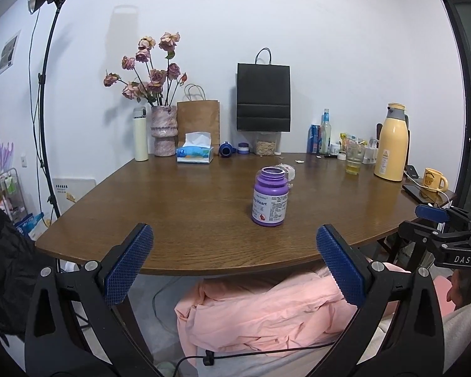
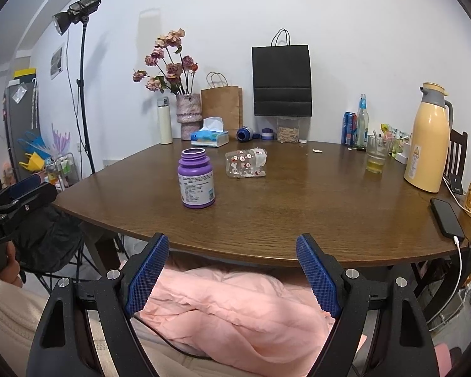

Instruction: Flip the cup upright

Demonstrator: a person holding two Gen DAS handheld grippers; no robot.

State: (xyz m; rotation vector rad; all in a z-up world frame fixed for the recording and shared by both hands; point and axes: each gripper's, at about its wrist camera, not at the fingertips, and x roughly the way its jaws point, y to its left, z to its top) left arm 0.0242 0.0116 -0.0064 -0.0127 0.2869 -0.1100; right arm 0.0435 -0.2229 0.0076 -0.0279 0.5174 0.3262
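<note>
Two open tools face a tipped cup across a wooden surface

Both the left tool and the right tool sit low in their frames at the near edge of the surface, blue-padded jaws spread wide and holding nothing. In the right wrist view the clear cup, printed with small red-and-white shapes, lies on its side at centre frame, just right of and behind an upright, uncapped purple bottle. In the left wrist view the bottle hides nearly all of the cup. A yellow thermos stands at right, a vase of dried roses at upper left, and pink cloth fills the bottom of the frame under the surface
</note>
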